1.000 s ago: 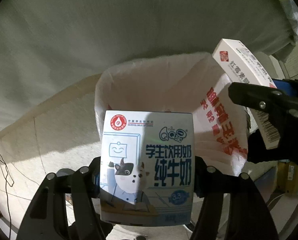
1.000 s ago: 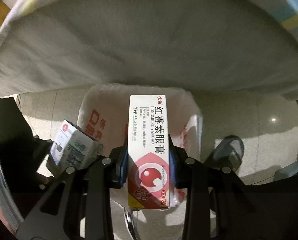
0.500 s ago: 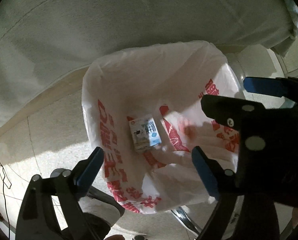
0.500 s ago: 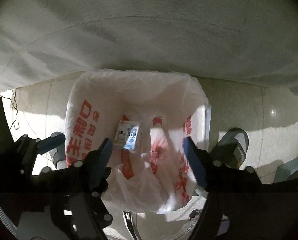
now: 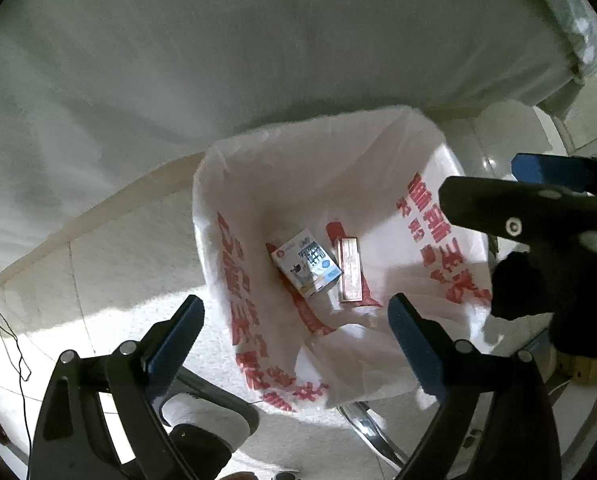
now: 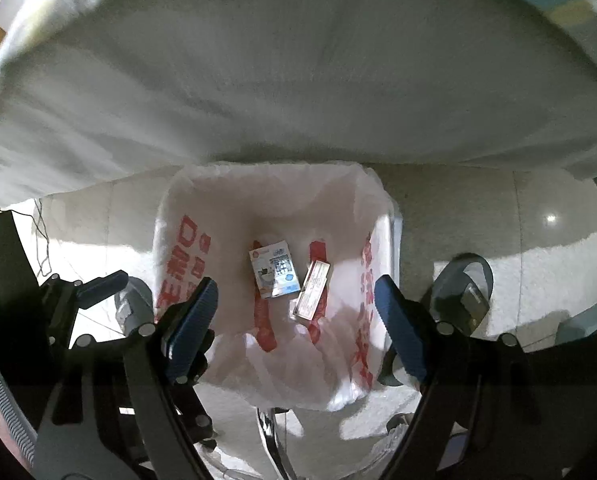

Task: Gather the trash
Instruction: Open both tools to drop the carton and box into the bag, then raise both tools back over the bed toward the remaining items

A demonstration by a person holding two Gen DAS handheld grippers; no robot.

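Note:
A white plastic bag with red print (image 5: 438,216) (image 6: 178,264) lines an open bin below me. A blue-and-white milk carton (image 5: 307,264) (image 6: 276,274) lies at the bottom of the bag. A red-and-white ointment box (image 5: 349,269) (image 6: 312,295) lies right beside it. My left gripper (image 5: 296,324) is open and empty above the bag. My right gripper (image 6: 296,304) is open and empty above the bag too; it also shows in the left wrist view (image 5: 538,204) at the right.
A bed with a pale sheet (image 5: 258,52) (image 6: 298,72) overhangs just behind the bin. The floor is light tile (image 5: 110,264) (image 6: 538,240). A thin cable (image 5: 6,332) lies on the floor at the left. A person's slippered feet (image 5: 214,412) (image 6: 464,280) stand by the bin.
Both grippers opened and let go: the milk carton dropped from the left one and the ointment box from the right one. Both now lie at the bottom of the bag.

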